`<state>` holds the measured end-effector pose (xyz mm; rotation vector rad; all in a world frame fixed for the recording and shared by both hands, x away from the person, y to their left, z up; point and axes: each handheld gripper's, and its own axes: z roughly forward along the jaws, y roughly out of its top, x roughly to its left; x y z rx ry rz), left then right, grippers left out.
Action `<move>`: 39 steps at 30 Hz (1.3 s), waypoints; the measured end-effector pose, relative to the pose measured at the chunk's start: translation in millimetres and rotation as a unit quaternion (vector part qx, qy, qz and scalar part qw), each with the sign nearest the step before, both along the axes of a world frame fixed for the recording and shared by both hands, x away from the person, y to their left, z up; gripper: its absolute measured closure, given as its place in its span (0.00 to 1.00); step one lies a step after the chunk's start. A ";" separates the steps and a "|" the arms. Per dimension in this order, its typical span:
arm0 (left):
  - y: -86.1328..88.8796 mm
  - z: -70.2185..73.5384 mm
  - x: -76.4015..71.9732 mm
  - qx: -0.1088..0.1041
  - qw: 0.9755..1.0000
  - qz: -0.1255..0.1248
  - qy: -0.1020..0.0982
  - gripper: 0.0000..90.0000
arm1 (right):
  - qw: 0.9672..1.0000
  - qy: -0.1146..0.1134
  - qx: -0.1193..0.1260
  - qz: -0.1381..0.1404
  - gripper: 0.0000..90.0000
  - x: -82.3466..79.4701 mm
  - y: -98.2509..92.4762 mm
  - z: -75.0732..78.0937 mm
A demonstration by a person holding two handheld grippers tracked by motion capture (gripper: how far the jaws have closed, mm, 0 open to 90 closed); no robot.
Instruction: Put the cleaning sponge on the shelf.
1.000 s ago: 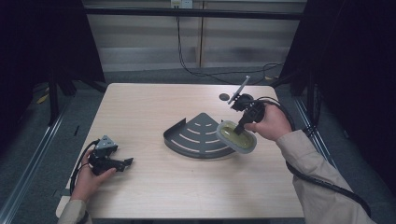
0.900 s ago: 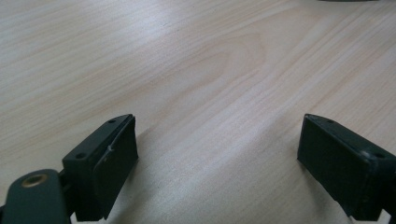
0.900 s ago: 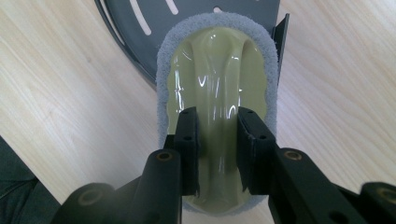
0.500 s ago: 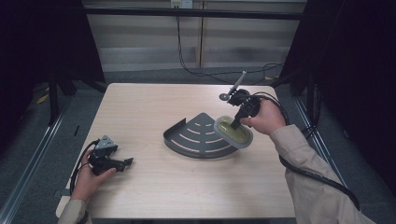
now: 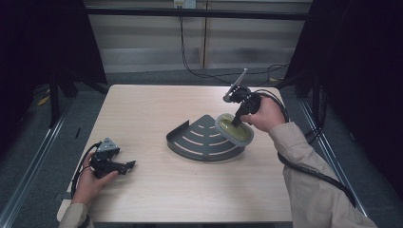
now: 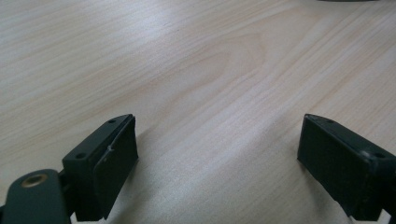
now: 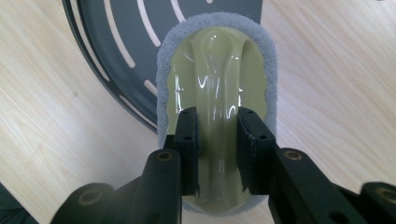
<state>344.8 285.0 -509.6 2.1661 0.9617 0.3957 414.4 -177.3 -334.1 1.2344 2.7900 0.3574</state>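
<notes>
High view: fixed above the person's side, looking forward and down, far enough to take in the whole pale wooden bench [image 5: 157, 199]. Left tool [image 6: 217, 158] view: low, very close, grazing bare wood; a dark edge at top is probably the grey slotted quarter-round tray [image 5: 204, 140]. Right tool [image 7: 218, 144] view: steeply down, close, sharing that tray [image 7: 116, 51] with the high view.

My left hand [image 5: 90, 183] sits low at about seven o'clock, wrapped around the left gripper [image 5: 124, 166], which lies level and points toward three o'clock. Its jaws stand wide apart with nothing between them. My right arm reaches in from five o'clock, sleeve bent at the elbow. The right hand [image 5: 266, 115] tips the right gripper [image 7: 218, 140] downward, its jaws pinched in close together.
</notes>
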 end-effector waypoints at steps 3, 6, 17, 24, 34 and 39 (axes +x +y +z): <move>0.0 0.0 0.0 0.000 1.000 0.000 0.000 0.13 | 1.000 0.001 0.002 -0.004 0.79 2.5 2.4 -1.7; 0.0 0.0 0.0 0.000 1.000 0.000 0.000 0.13 | 1.000 -0.001 0.001 -0.001 0.79 5.3 4.3 -4.1; 0.1 0.0 0.0 -0.001 1.000 0.000 0.000 0.13 | 1.000 0.000 0.006 -0.005 0.79 16.4 13.4 -12.3; 0.0 0.0 0.0 -0.001 1.000 0.000 0.000 0.13 | 1.000 -0.003 0.004 -0.005 0.79 22.3 18.0 -16.3; 0.3 0.1 -0.1 -0.004 1.000 -0.001 0.004 0.13 | 1.000 0.008 0.004 -0.006 0.79 24.9 23.8 -28.4; 0.1 -0.2 0.0 -0.004 1.000 0.000 0.002 0.13 | 1.000 0.010 0.004 -0.003 0.79 24.6 26.0 -35.8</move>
